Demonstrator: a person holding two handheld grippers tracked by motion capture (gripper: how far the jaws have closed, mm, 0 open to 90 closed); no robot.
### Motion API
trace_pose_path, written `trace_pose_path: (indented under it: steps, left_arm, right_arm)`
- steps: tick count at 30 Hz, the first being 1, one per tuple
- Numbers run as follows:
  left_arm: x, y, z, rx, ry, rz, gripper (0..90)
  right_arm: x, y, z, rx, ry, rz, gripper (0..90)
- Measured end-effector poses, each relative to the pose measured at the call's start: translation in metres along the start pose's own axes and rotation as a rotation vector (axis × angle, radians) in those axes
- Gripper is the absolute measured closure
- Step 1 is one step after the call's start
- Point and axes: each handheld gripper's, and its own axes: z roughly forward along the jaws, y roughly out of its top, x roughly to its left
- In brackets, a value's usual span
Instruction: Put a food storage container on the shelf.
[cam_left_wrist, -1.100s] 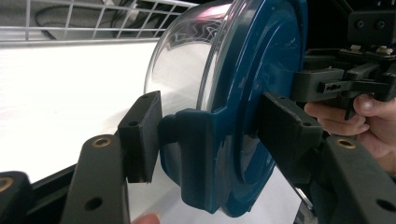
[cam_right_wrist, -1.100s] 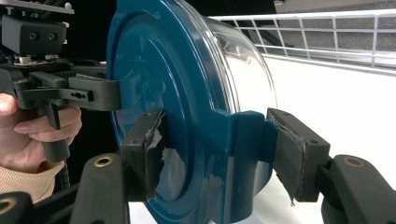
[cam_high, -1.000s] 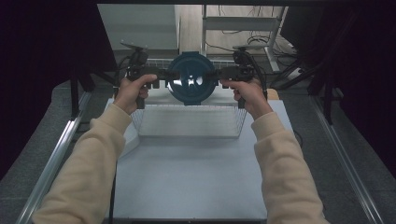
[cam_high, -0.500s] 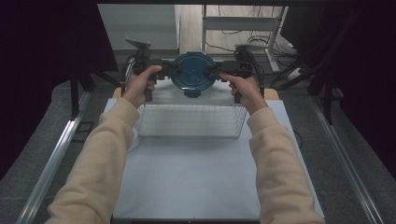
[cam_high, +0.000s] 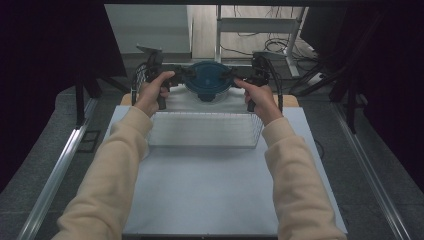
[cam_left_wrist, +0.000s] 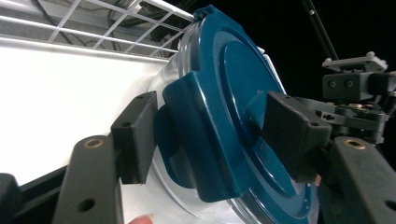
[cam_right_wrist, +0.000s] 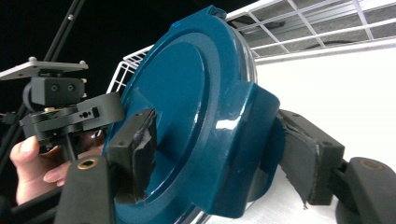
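Over the far edge of the bench: both tools sit either side of one round container.
Container: a clear round tub with a dark teal plastic lid (cam_high: 209, 80), glossy, with raised rings and a chunky latch tab on each side; it hangs just past the wire basket.
Basket: white wire basket (cam_high: 205, 131), open grid, rectangular, sitting on the pale bench (cam_high: 200, 195) between the person's cream sleeves.
Left tool: left tool (cam_high: 176, 75) has a side tab of the lid between its black blocky jaws; they have just been opening, and in the left gripper view there's a gap at the near pad (cam_left_wrist: 135, 135), so not clamped.
Right tool: right tool (cam_high: 239, 78) straddles the opposite tab, jaws also just been opening; one pad (cam_right_wrist: 136, 140) looks frayed and rests by the lid face, loose, not squeezing.
Tilt: the lid looks about level from above.
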Motion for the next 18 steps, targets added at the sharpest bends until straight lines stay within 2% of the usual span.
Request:
trace_pose_path:
  steps: [2,3,4,6,8,9,10,11,12,13,14,15,16,17,18]
  left_arm:
    - [-0.002,-0.001,0.000,-0.004,0.012,0.012,34.5]
    - [-0.008,-0.003,-0.001,-0.022,0.050,0.045,27.4]
    - [-0.008,-0.003,-0.001,-0.022,0.050,0.045,25.7]
    - [-0.015,-0.007,-0.006,-0.054,0.082,0.099,24.6]
    - [-0.023,-0.013,-0.012,-0.073,0.127,0.165,22.9]
    - [-0.027,-0.017,-0.014,-0.084,0.133,0.185,22.4]
    - [-0.031,-0.021,-0.017,-0.097,0.135,0.198,22.4]
    - [-0.036,-0.030,-0.023,-0.101,0.150,0.247,22.0]
    - [-0.036,-0.030,-0.023,-0.101,0.150,0.247,22.0]
    - [-0.042,-0.040,-0.030,-0.093,0.176,0.314,21.9]
    - [-0.045,-0.045,-0.034,-0.077,0.180,0.357,22.6]
    - [-0.045,-0.045,-0.034,-0.077,0.180,0.357,23.0]
    - [-0.051,-0.059,-0.044,-0.083,0.191,0.414,23.1]
    - [-0.053,-0.066,-0.050,-0.094,0.188,0.436,23.5]
    - [-0.053,-0.066,-0.050,-0.094,0.188,0.436,24.1]
  right_arm:
    - [0.002,-0.001,0.001,-0.006,-0.012,-0.002,27.9]
    - [0.006,-0.003,0.001,-0.027,-0.039,-0.015,19.6]
    - [0.010,-0.004,-0.001,-0.039,-0.045,-0.025,16.3]
    - [0.013,-0.005,-0.003,-0.058,-0.061,-0.036,13.2]
    - [0.022,-0.010,-0.012,-0.082,-0.116,-0.099,10.5]
    - [0.025,-0.012,-0.014,-0.085,-0.120,-0.124,11.1]
    - [0.025,-0.012,-0.014,-0.085,-0.120,-0.124,11.1]
    - [0.033,-0.021,-0.022,-0.111,-0.145,-0.184,10.5]
    - [0.033,-0.021,-0.022,-0.111,-0.145,-0.184,10.5]
    - [0.041,-0.030,-0.031,-0.130,-0.177,-0.261,8.3]
    - [0.045,-0.035,-0.036,-0.136,-0.195,-0.296,8.3]
    - [0.047,-0.041,-0.042,-0.145,-0.190,-0.325,8.2]
    - [0.048,-0.046,-0.047,-0.139,-0.178,-0.352,7.3]
    - [0.048,-0.052,-0.053,-0.134,-0.166,-0.375,7.2]
    - [0.048,-0.052,-0.053,-0.134,-0.166,-0.375,7.2]
